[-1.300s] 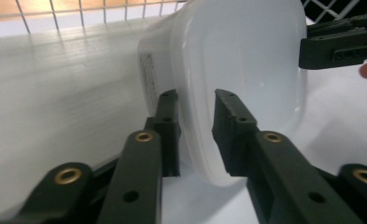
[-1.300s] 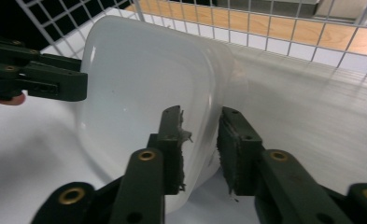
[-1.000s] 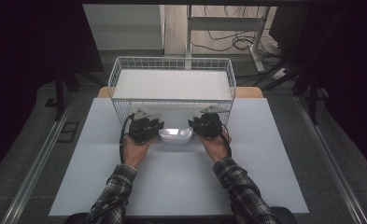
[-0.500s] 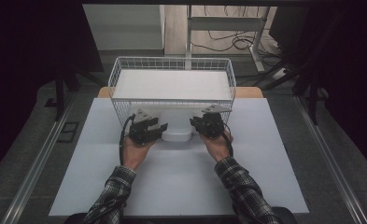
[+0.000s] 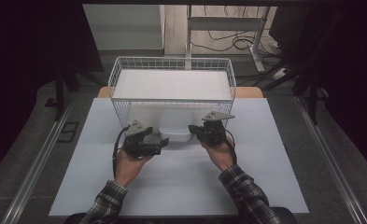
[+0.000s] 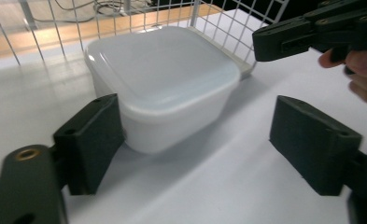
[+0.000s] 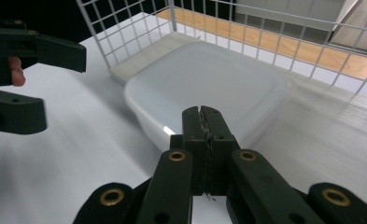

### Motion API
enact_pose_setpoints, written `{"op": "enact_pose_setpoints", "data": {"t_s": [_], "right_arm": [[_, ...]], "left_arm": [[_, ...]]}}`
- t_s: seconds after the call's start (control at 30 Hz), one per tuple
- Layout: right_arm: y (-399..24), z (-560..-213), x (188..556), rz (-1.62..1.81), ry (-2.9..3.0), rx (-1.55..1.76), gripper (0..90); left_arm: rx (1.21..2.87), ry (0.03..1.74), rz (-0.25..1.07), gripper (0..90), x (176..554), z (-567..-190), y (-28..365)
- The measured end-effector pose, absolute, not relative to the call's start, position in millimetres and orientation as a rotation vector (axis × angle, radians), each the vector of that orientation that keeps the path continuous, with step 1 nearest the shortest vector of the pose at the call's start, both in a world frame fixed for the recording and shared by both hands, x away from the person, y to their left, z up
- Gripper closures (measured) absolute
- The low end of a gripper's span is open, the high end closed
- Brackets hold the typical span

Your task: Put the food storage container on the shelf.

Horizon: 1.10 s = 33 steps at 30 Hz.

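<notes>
A white lidded plastic container stands on the white table just in front of the wire basket. My left gripper is at the container's near left corner, open. In the left gripper view the container sits close against one jaw, and the gripper has a wide gap with bare table across to the other jaw. My right gripper is at the container's right side, jaws shut with nothing between them. In the right gripper view its tips point at the container's near wall.
The white wire basket has tall mesh walls right behind the container. The white table top is bare in front of the hands. Dark floor, metal rails and cables surround the table.
Both grippers have drawn back a little toward the person and away from the basket. The container stays in front of the basket.
</notes>
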State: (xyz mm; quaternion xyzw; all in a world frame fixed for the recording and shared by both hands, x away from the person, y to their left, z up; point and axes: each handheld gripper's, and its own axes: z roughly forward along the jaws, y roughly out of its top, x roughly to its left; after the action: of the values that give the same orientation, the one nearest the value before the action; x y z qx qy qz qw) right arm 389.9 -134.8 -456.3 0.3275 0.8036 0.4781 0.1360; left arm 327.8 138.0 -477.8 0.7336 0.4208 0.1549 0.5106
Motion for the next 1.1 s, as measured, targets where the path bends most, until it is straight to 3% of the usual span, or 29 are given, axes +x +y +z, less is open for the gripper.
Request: {"op": "enact_pose_setpoints", "data": {"t_s": [0.23,0.4,1.1], "right_arm": [[-131.5,-457.7,379.5,1.405,2.363,0.930,83.2],[-129.0,-461.4,372.1,1.382,2.424,0.882,88.7],[-103.4,-491.9,373.7,1.283,2.507,0.829,88.9]], "left_arm": [[1.797,1.010,0.393,7.3,302.2,-488.6,145.5],[1.822,1.001,0.463,4.5,280.8,-499.8,150.2],[1.784,0.992,0.474,3.3,240.8,-514.6,166.0]]}}
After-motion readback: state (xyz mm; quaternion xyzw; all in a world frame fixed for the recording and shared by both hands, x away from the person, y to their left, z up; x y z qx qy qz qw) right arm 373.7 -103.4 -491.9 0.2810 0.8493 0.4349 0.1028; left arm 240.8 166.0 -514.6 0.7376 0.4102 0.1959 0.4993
